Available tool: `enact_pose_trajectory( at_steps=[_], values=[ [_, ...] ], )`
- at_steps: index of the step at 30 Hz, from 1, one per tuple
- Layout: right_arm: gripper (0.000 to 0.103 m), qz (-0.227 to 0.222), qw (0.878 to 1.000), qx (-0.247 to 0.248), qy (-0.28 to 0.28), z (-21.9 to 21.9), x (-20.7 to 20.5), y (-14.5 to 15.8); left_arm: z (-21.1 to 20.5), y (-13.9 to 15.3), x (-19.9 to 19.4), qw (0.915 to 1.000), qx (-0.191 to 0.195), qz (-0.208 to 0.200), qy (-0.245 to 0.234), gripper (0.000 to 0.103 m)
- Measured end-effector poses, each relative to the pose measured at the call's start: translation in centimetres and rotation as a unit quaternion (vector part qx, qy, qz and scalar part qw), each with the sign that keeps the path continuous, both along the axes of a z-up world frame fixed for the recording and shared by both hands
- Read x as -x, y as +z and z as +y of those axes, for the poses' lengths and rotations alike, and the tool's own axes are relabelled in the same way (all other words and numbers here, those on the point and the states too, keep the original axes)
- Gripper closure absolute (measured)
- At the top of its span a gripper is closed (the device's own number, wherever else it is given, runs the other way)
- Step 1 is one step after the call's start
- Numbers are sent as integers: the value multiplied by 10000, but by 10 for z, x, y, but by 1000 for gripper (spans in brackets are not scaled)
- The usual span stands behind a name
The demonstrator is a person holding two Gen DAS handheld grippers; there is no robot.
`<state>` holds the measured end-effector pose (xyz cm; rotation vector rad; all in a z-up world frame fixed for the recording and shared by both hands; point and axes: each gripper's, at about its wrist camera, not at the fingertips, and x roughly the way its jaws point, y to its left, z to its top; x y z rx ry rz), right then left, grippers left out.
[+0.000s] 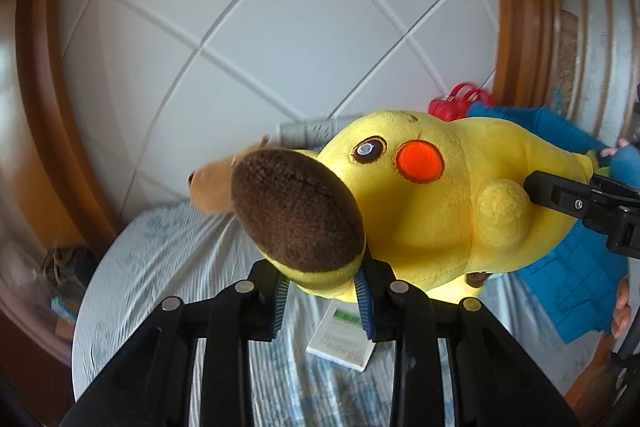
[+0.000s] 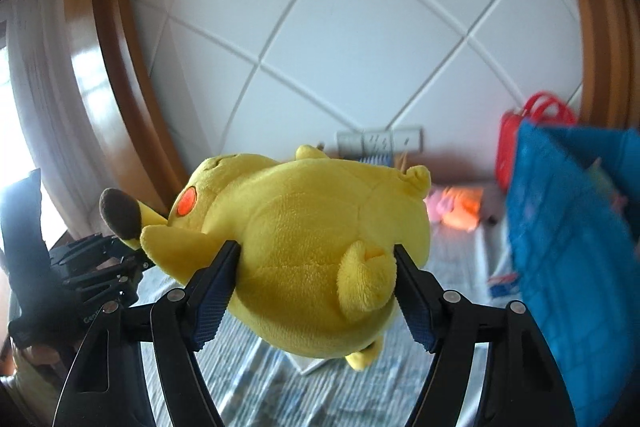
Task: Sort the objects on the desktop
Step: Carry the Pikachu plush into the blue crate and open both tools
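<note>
Can't make out the print on the white box (image 1: pixel 340 341), half tucked under the yellow plush (image 1: pixel 420 203). Blue basket (image 2: pixel 576 239) smeared and cut off at the right edge. Pink-orange blob (image 2: pixel 456 207) behind, maybe another soft toy, too blurry. Red bag (image 1: pixel 460 103) mostly hidden behind the plush.

1 yellow plush (image 1: pixel 420 203), 1 blue bag (image 2: pixel 576 227), 2 tools (image 1: pixel 324 291).
</note>
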<state>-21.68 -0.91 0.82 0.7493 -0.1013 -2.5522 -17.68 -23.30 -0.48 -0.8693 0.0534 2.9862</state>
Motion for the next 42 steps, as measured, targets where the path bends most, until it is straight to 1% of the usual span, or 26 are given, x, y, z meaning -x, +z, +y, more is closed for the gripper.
enact_pose_trajectory(
  at_steps=[5, 8, 12, 15, 17, 19, 20, 23, 25, 29, 30, 32, 34, 38, 40, 42],
  values=[
    [30, 535, 9981, -57, -315, 36, -10, 52, 41, 50, 12, 9987, 9, 372, -335, 75],
    [30, 806, 9953, -93, -537, 70, -9, 82, 74, 78, 24, 9968, -34, 614, -509, 75],
    [30, 1179, 9897, -270, -771, 128, 2, 123, 134, 110, 49, 9930, -83, 953, -698, 75],
    [30, 1379, 9859, -409, -853, 177, 19, 147, 186, 127, 74, 9902, -137, 1134, -804, 75],
    [30, 1465, 9842, -492, -868, 213, 37, 160, 228, 135, 95, 9886, -150, 1238, -848, 75],
    [30, 1491, 9834, -580, -854, 257, 62, 170, 266, 137, 116, 9883, -193, 1225, -886, 75],
    [30, 1461, 9838, -590, -856, 272, 72, 172, 285, 138, 129, 9886, -220, 1188, -902, 75],
    [30, 1215, 9865, -659, -884, 326, 114, 173, 338, 130, 173, 9912, -303, 886, -931, 75],
    [30, 1010, 9876, -743, -948, 357, 140, 168, 370, 120, 198, 9927, -272, 598, -1007, 75],
    [30, 497, 9895, -747, -1135, 410, 189, 143, 426, 94, 240, 9939, -103, 33, -1098, 75],
    [30, 397, 9897, -752, -1152, 416, 197, 136, 436, 85, 249, 9939, -43, -104, -1093, 75],
    [33, 104, 9904, -759, -1154, 430, 219, 117, 451, 69, 260, 9935, 64, -331, -1088, 75],
    [33, -225, 9907, -749, -1113, 439, 236, 96, 462, 51, 275, 9921, 194, -648, -1053, 75],
    [34, -890, 9886, -629, -1039, 456, 267, 53, 477, 9, 301, 9845, 448, -1370, -1004, 74],
    [34, -1168, 9860, -603, -1022, 461, 280, 34, 482, -6, 310, 9812, 454, -1580, -1012, 74],
    [34, -1304, 9844, -563, -1036, 461, 285, 22, 489, -13, 315, 9804, 550, -1611, -988, 68]
  ],
)
